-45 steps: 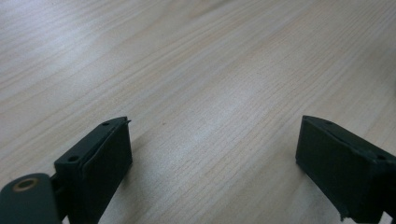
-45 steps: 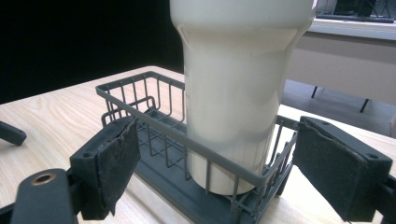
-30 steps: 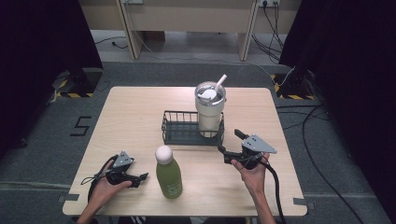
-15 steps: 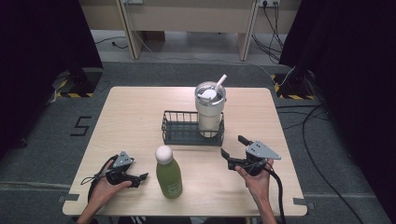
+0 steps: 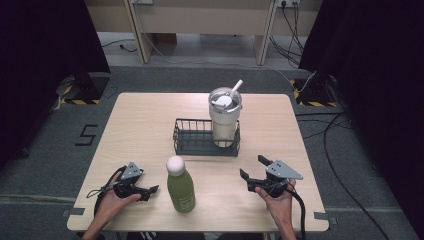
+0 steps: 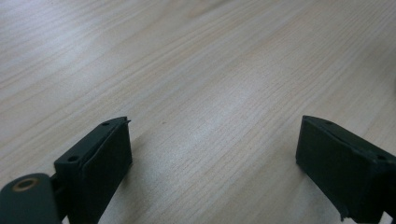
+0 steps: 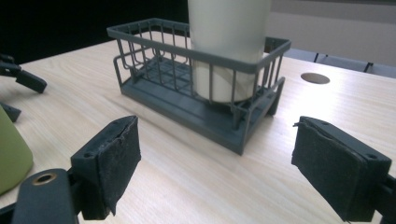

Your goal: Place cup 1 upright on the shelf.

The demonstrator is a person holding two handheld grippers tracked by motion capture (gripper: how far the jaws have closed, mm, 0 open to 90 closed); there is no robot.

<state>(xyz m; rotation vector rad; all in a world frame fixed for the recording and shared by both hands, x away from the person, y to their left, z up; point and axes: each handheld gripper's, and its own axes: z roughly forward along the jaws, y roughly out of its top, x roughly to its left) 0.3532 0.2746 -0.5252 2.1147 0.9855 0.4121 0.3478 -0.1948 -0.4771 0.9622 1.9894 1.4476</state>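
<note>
Two grippers, left gripper (image 5: 152, 190) and right gripper (image 5: 252, 167), rest wide open and empty on the surface (image 5: 145, 125), flanking the green bottle (image 5: 180, 189); tumbler (image 5: 224, 117) stands in the wire basket (image 5: 192, 137).

lab | black curtains (image 5: 45, 45) | floor cables (image 5: 345, 125) | hazard tape (image 5: 75, 101)

Pale wood table (image 5: 145, 120): wire basket (image 5: 195, 137) mid, green bottle (image 5: 181, 187) near front edge.

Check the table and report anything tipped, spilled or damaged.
Nothing stands out. The green juice bottle with a white cap stands upright on the wooden table, and the steel tumbler with a straw sits upright in the dark wire basket. No spill shows.
</note>
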